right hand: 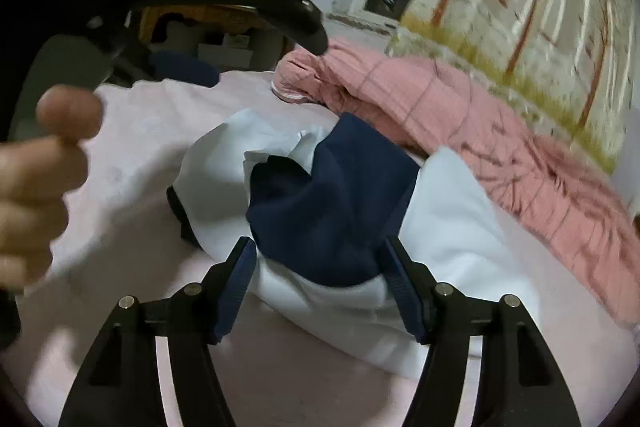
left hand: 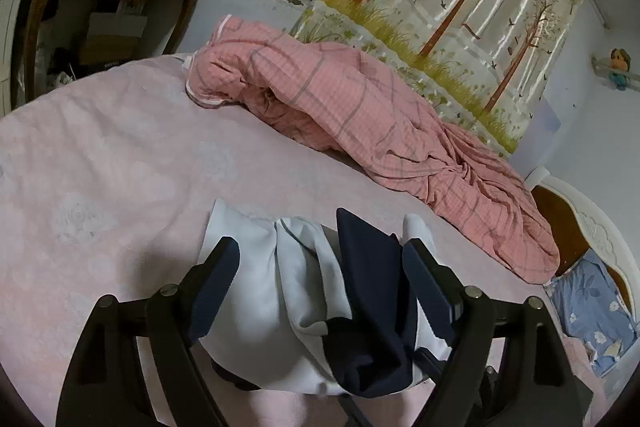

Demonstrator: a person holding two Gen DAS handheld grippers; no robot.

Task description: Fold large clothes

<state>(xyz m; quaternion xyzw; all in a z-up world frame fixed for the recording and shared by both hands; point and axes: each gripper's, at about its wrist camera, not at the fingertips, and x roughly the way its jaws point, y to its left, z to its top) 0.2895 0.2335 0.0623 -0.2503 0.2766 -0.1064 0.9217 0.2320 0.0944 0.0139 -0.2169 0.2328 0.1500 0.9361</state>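
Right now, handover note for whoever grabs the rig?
Left gripper: open, jaws either side of the garment, not clamped.
Right gripper: open, jaws astride the same heap, nothing held.
Garment: white and navy, bunched on the bed, in front of the pink quilt.
Done: no fold visible.
Left: spread it flat, then fold.

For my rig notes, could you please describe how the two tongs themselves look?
Both the left tongs and right tongs are matte black with forked arms, silver pivot pins and ribbed navy pads. No cables or markings show.
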